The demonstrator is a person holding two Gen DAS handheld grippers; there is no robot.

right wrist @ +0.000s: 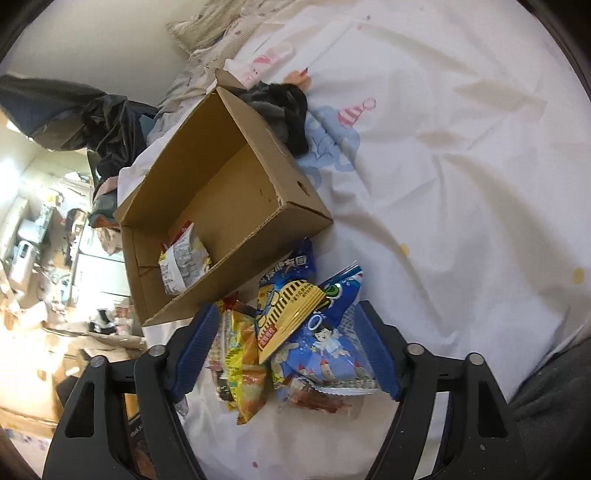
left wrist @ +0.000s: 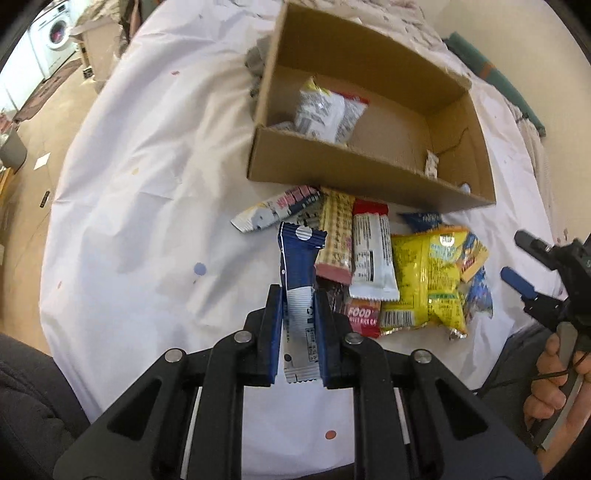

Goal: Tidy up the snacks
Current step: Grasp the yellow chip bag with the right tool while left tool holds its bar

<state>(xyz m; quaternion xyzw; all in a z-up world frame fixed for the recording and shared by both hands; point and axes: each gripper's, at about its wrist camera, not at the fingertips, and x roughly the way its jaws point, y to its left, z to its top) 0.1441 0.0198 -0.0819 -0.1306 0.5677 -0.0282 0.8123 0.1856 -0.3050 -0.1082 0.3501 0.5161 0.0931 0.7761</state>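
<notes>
An open cardboard box (left wrist: 354, 170) lies on a white sheet and holds a white snack bag (left wrist: 328, 112); it also shows in the right wrist view (right wrist: 295, 210) with the bag (right wrist: 183, 264). A heap of snacks lies in front of it: a yellow bag (left wrist: 428, 280), a white bar (left wrist: 371, 254), a checked bar (left wrist: 334, 236). My left gripper (left wrist: 299, 314) is shut on a blue and white snack bar (left wrist: 297, 266), held over the heap's left side. My right gripper (right wrist: 286, 328) is open, with a blue bag (right wrist: 325, 343) and yellow bags (right wrist: 240, 343) between its fingers.
The white sheet (left wrist: 147, 184) covers a bed. A dark cloth (right wrist: 284, 107) lies behind the box. A pillow (right wrist: 207, 29) sits at the wall. The right gripper (left wrist: 532, 273) appears in the left wrist view at the right edge. A cluttered floor lies left of the bed.
</notes>
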